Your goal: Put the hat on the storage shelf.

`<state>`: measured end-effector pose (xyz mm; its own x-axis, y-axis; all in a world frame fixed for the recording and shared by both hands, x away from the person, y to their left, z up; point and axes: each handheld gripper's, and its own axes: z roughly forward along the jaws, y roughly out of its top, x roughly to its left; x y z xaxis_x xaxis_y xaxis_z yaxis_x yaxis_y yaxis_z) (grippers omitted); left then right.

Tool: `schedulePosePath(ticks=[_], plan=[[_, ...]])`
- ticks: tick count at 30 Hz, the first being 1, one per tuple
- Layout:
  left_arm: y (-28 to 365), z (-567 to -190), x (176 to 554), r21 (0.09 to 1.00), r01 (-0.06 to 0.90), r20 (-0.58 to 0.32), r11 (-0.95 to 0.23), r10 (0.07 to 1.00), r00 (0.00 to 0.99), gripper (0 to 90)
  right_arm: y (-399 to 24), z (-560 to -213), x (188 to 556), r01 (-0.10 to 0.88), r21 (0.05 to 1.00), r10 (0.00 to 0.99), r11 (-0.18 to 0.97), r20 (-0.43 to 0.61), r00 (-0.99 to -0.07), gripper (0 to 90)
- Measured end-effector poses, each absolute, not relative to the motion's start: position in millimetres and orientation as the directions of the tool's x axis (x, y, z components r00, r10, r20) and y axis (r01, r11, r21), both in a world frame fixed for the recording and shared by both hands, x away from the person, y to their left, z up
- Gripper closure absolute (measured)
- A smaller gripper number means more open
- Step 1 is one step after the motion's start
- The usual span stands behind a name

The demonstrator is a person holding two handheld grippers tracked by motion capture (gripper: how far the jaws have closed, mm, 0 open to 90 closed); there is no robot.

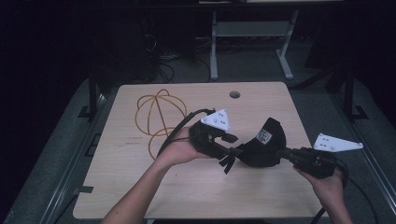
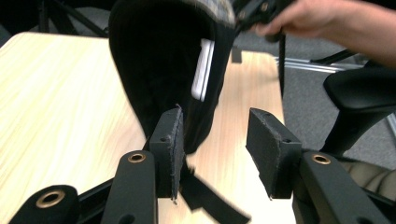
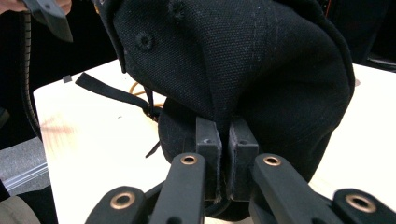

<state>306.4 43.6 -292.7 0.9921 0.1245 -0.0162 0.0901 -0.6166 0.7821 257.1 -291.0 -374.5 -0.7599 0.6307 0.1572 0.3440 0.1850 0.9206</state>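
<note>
Black cap [image 1: 264, 144], one of it, hangs above the wooden table [image 1: 140, 186] between our two grippers. Our right gripper [image 3: 226, 158] has its two fingers pressed together on a fold of the cap's cloth, so the crown bulges up and out beyond the fingertips in the right gripper view. Our left gripper [image 2: 224, 140] has its fingers apart; the cap's open edge lies against the pad of one finger [image 2: 170, 149] while the other finger [image 2: 271, 144] stands clear of it, with bare tabletop showing in the gap. We cannot tell whether that first pad presses the cloth or merely brushes it. One black strap [image 2: 205, 196] dangles from the cap below the left fingers. A white label [image 2: 203, 70] shows inside the cap, past the left fingertips.

Beyond the left gripper, farther across the table, lies one loose coil of orange cord [image 1: 156, 116], well apart from the fingers. One round hole [image 1: 235, 94] sits near the table's far edge. Nothing stands between either gripper and the cap.
</note>
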Motion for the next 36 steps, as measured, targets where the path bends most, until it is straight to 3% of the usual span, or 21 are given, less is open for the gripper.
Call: schedulePosePath(ticks=[36], plan=[[115,-370,283,0.767,0.155,0.009,-0.623,0.253,0.968,44.6,-292,-316,283,0.294,0.93,0.603,0.221,0.107,-0.79,85.4]])
